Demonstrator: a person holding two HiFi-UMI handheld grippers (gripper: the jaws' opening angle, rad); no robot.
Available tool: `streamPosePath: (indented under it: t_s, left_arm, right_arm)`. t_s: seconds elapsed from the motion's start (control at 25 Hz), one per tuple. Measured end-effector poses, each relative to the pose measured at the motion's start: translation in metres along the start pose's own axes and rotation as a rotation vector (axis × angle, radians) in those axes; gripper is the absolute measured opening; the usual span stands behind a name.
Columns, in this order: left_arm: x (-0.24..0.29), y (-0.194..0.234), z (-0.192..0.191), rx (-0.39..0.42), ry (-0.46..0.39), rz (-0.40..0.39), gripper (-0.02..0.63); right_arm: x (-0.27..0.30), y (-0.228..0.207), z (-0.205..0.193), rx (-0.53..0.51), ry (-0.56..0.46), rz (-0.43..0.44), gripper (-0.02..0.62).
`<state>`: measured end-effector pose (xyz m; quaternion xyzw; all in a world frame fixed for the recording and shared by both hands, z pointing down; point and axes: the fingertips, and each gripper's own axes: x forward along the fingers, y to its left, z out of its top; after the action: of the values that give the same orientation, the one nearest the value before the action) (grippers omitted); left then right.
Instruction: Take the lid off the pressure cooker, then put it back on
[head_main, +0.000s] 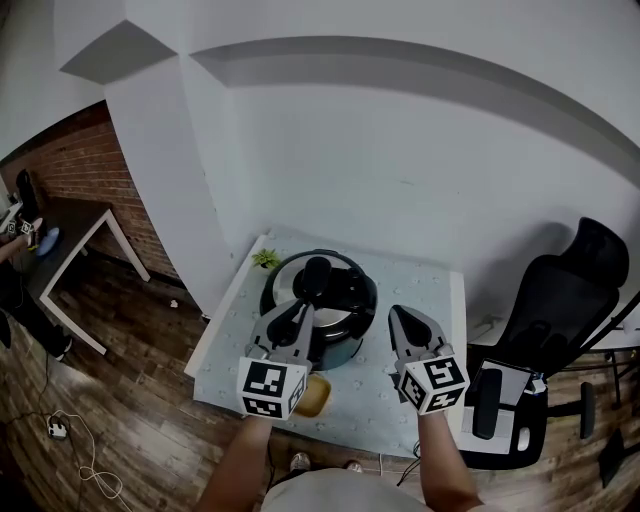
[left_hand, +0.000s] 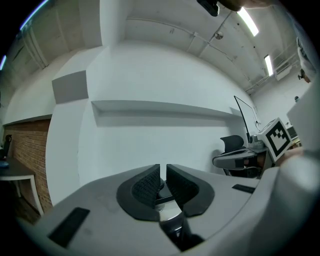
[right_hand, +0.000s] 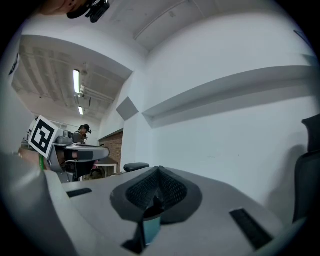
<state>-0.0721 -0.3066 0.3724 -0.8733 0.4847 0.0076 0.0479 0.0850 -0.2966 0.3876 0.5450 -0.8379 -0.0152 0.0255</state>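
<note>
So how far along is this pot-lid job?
Nothing looks done yet: the round black lid sits on the black pressure cooker. In hand: the left gripper has its jaws nearly together at the lid's black handle, seemingly gripping it; the right gripper is shut beside the cooker. Still to do: lifting off, then replacing.

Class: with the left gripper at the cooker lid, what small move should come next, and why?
Probably a short twist of the lid handle to unlock it. The left gripper looks closed on the handle's near end, the lid sits on the pressure cooker, and the right gripper is shut alongside.
</note>
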Motion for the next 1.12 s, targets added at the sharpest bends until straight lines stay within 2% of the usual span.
streamPosePath:
  t_s: [0.2, 0.84, 1.12]
  left_arm:
    - [-0.008, 0.001, -0.010, -0.028, -0.004, 0.013, 0.017]
    - [-0.008, 0.013, -0.028, -0.084, 0.043, 0.034, 0.015]
    - [-0.006, 0.012, -0.031, -0.097, 0.053, 0.018, 0.016]
  right_arm:
    - [-0.001, 0.005, 0.000, -0.003, 0.001, 0.000, 0.000]
    - [-0.008, 0.003, 0.004, -0.011, -0.019, -0.027, 0.000]
    - [-0.009, 0.004, 0.004, -0.012, -0.027, -0.022, 0.000]
